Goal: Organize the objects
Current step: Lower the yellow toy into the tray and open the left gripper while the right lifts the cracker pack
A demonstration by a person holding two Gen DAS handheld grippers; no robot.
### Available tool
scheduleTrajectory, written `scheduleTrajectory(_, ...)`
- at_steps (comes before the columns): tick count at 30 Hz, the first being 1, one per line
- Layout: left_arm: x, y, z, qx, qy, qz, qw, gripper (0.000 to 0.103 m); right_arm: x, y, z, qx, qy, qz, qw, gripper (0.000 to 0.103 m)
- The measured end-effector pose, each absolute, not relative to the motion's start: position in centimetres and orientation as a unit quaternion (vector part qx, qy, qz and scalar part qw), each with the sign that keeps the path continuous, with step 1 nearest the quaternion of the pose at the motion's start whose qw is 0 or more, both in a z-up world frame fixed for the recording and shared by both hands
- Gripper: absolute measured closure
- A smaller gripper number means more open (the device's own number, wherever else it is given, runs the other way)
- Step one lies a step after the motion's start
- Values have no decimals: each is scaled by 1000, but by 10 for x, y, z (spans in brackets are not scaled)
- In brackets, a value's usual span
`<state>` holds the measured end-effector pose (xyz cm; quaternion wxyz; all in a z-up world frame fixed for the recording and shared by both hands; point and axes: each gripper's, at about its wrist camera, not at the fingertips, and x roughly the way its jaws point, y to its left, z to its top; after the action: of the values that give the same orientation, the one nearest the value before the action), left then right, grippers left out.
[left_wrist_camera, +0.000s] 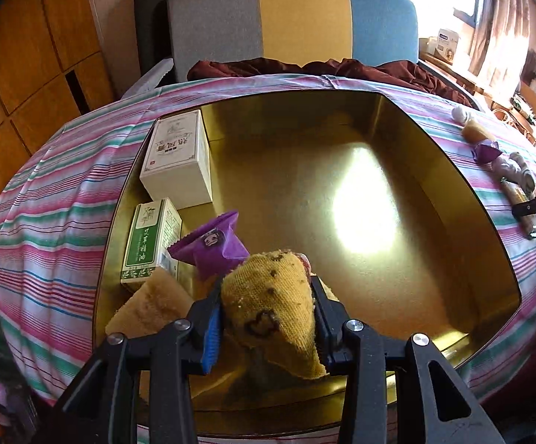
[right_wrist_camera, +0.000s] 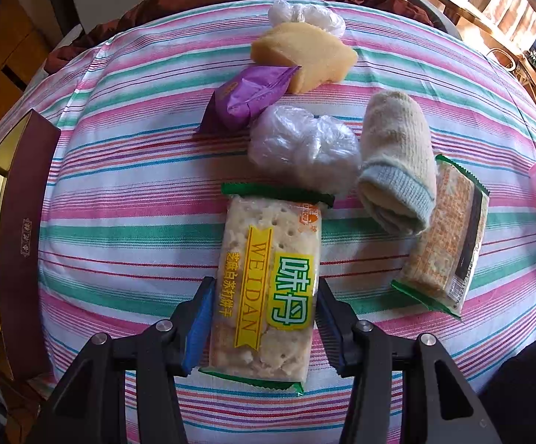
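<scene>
Jaws of the left gripper (left_wrist_camera: 268, 318) clamp a yellow sock (left_wrist_camera: 271, 296) above the gold box (left_wrist_camera: 434, 170), which holds two cartons and a purple packet (left_wrist_camera: 212, 248). Right gripper (right_wrist_camera: 264, 329) jaws pinch a "WEIDAN" cracker pack (right_wrist_camera: 268, 288) on the counter (right_wrist_camera: 120, 199).

Your counter (right_wrist_camera: 127, 199) wears a striped cloth. On it lie the gold tray (left_wrist_camera: 408, 137), two cracker packs (right_wrist_camera: 268, 285), a rolled sock (right_wrist_camera: 397, 155), two plastic wads (right_wrist_camera: 301, 148), a purple packet (right_wrist_camera: 249, 96) and a sponge (right_wrist_camera: 305, 55).

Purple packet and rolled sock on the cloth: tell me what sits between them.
In the right wrist view, a crumpled clear plastic bag lies between the purple packet and the rolled sock.
</scene>
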<state>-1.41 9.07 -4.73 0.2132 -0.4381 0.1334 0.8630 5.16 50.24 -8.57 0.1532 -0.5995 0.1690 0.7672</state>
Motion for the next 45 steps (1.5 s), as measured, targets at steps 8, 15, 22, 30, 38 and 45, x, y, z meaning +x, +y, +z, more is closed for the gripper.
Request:
scheduleTrajectory(8, -11, 87, -49, -427, 129, 873, 197, 58, 55, 495, -77, -590, 175, 776, 136, 56)
scheduleTrajectory(15, -7, 85, -49, -422, 109, 880, 188, 55, 54, 482, -76, -592, 164, 780, 119, 56)
scheduleTrajectory(22, -4, 83, -48, -422, 94, 883, 182, 51, 57, 458, -71, -587, 159, 787, 103, 56)
scheduleTrajectory(30, 1, 82, -42, -413, 88, 888, 183, 43, 59, 434, -53, -555, 188, 808, 64, 56)
scheduleTrajectory(38, 3, 79, -24, -387, 87, 899, 183, 33, 24, 377, -4, -509, 181, 842, -8, 56)
scheduleTrajectory(45, 5, 57, -12, -372, 82, 911, 160, 22, -20, 300, 13, -516, 142, 840, -89, 56)
